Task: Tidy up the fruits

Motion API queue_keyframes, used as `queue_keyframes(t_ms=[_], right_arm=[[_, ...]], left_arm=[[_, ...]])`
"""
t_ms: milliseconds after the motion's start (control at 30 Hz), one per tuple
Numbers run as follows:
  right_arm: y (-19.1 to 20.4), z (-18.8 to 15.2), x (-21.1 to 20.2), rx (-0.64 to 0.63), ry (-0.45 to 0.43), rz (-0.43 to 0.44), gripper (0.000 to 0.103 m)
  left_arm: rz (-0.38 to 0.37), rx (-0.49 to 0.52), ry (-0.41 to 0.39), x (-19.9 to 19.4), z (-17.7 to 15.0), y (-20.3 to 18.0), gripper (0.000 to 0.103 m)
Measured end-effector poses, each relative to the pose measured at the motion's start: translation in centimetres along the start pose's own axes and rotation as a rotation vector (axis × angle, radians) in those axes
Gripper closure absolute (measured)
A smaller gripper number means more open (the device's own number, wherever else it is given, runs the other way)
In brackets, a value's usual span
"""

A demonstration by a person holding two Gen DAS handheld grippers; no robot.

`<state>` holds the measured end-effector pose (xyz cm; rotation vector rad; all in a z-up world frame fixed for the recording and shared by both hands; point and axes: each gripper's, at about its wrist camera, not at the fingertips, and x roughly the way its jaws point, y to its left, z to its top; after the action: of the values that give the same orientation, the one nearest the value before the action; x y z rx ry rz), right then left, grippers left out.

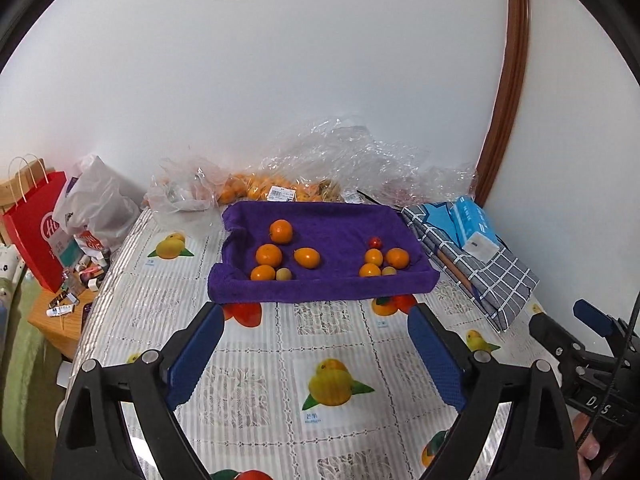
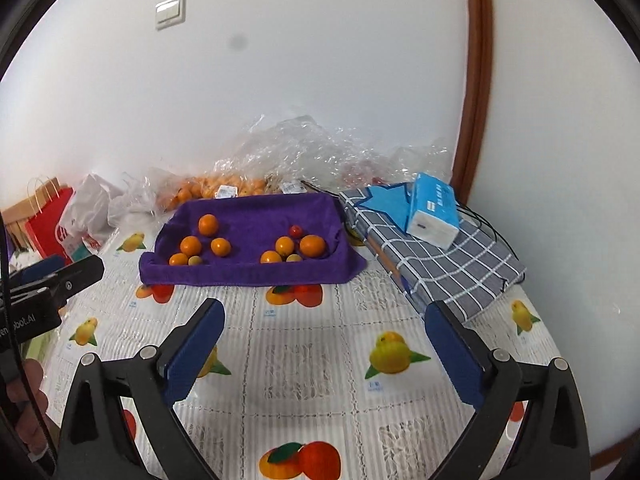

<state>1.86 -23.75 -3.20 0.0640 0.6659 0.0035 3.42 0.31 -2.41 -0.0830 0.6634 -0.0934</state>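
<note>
A tray lined with a purple towel (image 1: 332, 220) (image 2: 256, 210) sits mid-table by the wall. It holds two groups of fruit. The left group (image 1: 276, 254) (image 2: 198, 246) has several oranges and one small pale fruit. The right group (image 1: 380, 260) (image 2: 292, 248) has oranges, a small red fruit (image 1: 375, 242) (image 2: 295, 231) and a pale one. My left gripper (image 1: 316, 316) stands open with nothing between its blue pads, short of the tray's front edge. My right gripper (image 2: 326, 310) is likewise open and empty, also short of the tray.
Clear plastic bags of oranges (image 1: 256, 186) (image 2: 212, 190) lie behind the tray. A checked cloth bundle (image 1: 480, 264) (image 2: 436, 256) carrying a blue tissue pack (image 1: 472, 224) (image 2: 432, 212) lies right. A red paper bag (image 1: 36, 232) and white bag (image 1: 96, 204) stand left. Fruit-print tablecloth (image 1: 280, 344) covers the table.
</note>
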Motion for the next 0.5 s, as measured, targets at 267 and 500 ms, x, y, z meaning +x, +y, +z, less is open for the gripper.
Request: queue_keyframes(t_ms=[267,500], right_arm=[[-0.3,-0.5,-0.9,0.014,-0.009,0.002,0.004],[0.0,-0.7,-1.1,0.009,-0.007,-0.001,0.004]], left_arm=[[0.023,0.011,-0.006,-0.9,-0.5,-0.4,0.01],[0.025,0.003,-0.007,-1.1,-0.7,-0.3,0.01]])
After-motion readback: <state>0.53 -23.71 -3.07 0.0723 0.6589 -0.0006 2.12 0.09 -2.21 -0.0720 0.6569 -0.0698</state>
